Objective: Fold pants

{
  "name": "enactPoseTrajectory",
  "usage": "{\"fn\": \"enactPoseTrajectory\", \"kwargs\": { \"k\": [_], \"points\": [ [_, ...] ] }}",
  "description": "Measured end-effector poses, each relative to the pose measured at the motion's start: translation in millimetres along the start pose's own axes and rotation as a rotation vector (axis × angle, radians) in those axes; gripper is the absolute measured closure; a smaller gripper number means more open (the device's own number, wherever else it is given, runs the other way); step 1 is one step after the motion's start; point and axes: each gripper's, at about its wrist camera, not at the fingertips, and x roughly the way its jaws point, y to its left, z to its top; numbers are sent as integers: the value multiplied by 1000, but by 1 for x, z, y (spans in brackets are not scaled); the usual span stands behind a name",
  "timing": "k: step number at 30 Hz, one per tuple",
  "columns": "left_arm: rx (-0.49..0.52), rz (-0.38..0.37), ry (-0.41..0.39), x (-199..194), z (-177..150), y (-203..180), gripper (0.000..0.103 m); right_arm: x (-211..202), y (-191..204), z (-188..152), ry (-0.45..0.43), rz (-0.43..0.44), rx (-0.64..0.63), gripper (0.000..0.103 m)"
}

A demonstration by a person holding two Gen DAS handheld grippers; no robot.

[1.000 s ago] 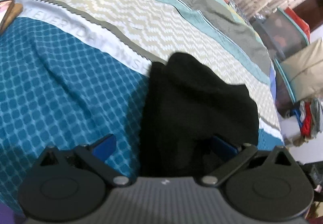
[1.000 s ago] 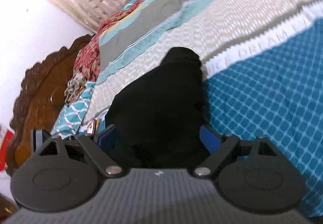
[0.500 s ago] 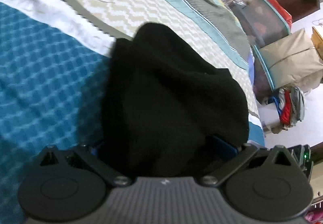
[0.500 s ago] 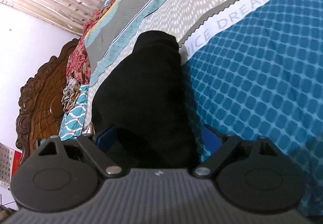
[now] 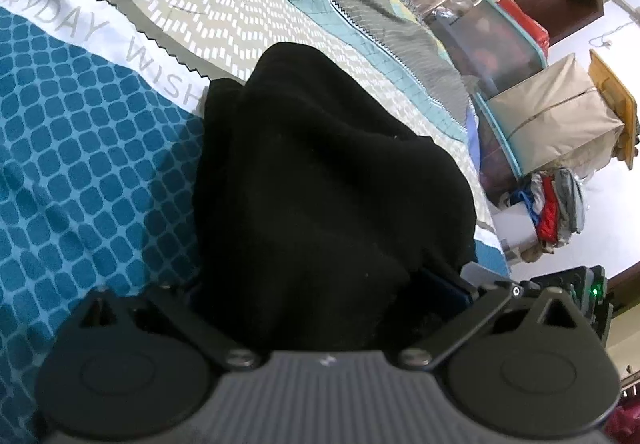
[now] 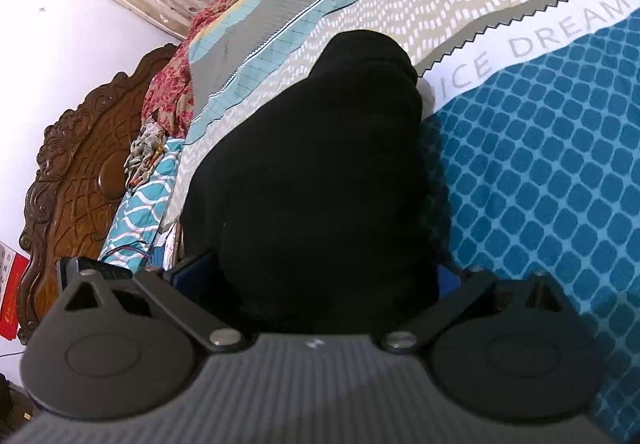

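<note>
1. Your left gripper [image 5: 324,296] has its fingers spread wide, with the black pants [image 5: 320,179] bunched between them; you cannot tell whether it is gripping.
2. Your right gripper [image 6: 316,280] looks the same: fingers wide apart, black cloth filling the gap.
3. The pants run toward 12 o'clock over the bed [image 6: 540,171].

Plain black pants [image 5: 320,183] fill the space ahead of the gripper. Beneath them, the bedsheet [image 5: 88,163] shows teal with pale lattice, a white lettered band, beige zigzag, then grey stripes.
</note>
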Motion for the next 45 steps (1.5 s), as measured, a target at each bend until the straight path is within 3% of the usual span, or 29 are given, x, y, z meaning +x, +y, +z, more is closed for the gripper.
{"fn": "enactPoseTrajectory", "kwargs": {
  "k": [12, 23, 45],
  "points": [
    [9, 33, -9, 1, -4, -8, 0, 0, 1, -13, -82, 17, -36, 0],
    [-5, 25, -12, -2, -2, -2, 0, -6, -1, -7, -28, 30, -33, 0],
    [-15, 30, -31, -7, -7, 0, 0, -15, -8, -16, -73, 34, -23, 0]
  ]
}}
